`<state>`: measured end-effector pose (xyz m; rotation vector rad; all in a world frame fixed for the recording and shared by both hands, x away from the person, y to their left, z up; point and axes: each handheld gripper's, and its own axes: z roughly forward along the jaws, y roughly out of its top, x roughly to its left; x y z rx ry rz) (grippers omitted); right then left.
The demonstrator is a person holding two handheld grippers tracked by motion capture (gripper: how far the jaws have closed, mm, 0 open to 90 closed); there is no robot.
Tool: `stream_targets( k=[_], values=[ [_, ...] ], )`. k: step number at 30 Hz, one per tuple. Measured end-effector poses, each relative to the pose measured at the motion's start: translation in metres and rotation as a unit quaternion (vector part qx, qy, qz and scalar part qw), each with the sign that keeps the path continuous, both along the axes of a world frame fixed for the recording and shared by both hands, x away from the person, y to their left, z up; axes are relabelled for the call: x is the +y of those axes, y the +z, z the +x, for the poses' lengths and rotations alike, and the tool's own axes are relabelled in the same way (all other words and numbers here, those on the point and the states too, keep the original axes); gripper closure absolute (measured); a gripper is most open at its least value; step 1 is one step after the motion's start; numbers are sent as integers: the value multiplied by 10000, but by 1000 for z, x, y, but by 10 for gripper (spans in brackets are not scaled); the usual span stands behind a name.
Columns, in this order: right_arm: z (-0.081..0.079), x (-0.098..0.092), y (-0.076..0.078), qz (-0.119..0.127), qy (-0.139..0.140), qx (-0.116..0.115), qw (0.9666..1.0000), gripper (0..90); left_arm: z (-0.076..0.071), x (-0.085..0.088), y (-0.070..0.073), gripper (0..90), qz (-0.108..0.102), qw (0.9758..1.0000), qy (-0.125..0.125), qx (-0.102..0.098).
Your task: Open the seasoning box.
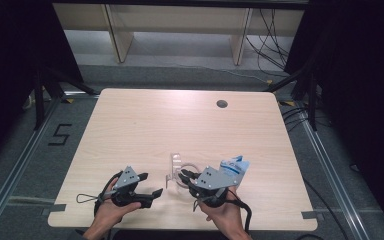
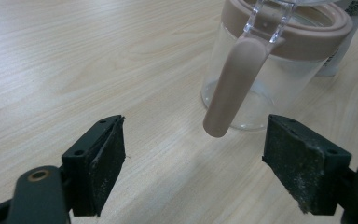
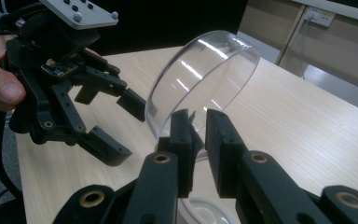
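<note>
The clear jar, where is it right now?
In the high view the jar stands near the table's front edge, right of centre, between the grippers; the right gripper pinches its raised lid.

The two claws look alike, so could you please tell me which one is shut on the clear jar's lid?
The right claw: its pads pinch the clear lid, raised above the jar. The left claw gapes open, empty.
</note>
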<state>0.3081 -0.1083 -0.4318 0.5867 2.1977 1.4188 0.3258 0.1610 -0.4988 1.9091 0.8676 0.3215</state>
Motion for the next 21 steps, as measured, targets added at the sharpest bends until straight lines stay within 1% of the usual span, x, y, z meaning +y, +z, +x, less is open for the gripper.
stream_targets(
  k=[1, 2, 5, 6, 7, 8, 10, 13, 14, 15, 16, 17, 18, 19, 20, 21],
  values=[
    [0, 1, 0, -12, 10, -35, 10000, 812, 0, 0, 0, 203, 5, 10000, -3, 0],
    [0, 1, 0, -13, 33, -16, 10000, 811, 0, 0, 0, 204, -5, 10000, -4, 5],
    [0, 4, 0, 27, 28, -2, 10000, 809, -1, -1, 0, 204, 55, 10000, -38, 0],
    [0, 5, 0, 8, 83, -2, 10000, 808, -1, -1, 0, 204, 56, 10000, -46, 0],
    [-1, 5, 0, -24, 73, 13, 10000, 807, -1, -1, -1, 204, 55, 10000, -45, 2],
    [-1, 6, 0, -24, 106, -1, 9999, 806, -1, -1, -1, 204, 45, 10000, -35, 2],
    [-1, 8, -1, 8, 86, -24, 10000, 805, 0, -2, -1, 206, 2, 10000, -45, 6],
    [-2, 7, -1, -12, 107, -10, 9999, 804, 0, -1, -2, 210, 12, 10000, -59, -9],
    [-1, 7, -1, -13, 140, 10, 9999, 802, 0, -1, -2, 214, -3, 10000, -30, -4],
    [-2, 6, -1, -7, 104, 34, 9999, 801, 0, -1, -2, 215, 6, 10000, -38, -6],
    [-2, 6, -1, 11, 94, 3, 10000, 799, 0, 0, -1, 215, 41, 10000, 10, 4],
    [-3, 5, -1, 53, 48, 50, 10000, 793, 0, 0, -1, 215, -29, 10000, -8, -10],
    [-3, 3, -1, 22, 77, 95, 9999, 786, 0, 0, -1, 215, -27, 10000, -7, -17],
    [-2, 2, -1, 78, 86, 11, 9999, 776, 1, 0, -1, 215, -32, 10000, -4, -19],
    [-3, 1, 0, 78, 103, -1, 9999, 759, 1, 0, -1, 215, -32, 10000, -10, -21],
    [-4, -1, 1, 77, 106, 37, 9999, 734, 1, 0, -1, 215, -31, 10000, -11, -20]
  ],
)
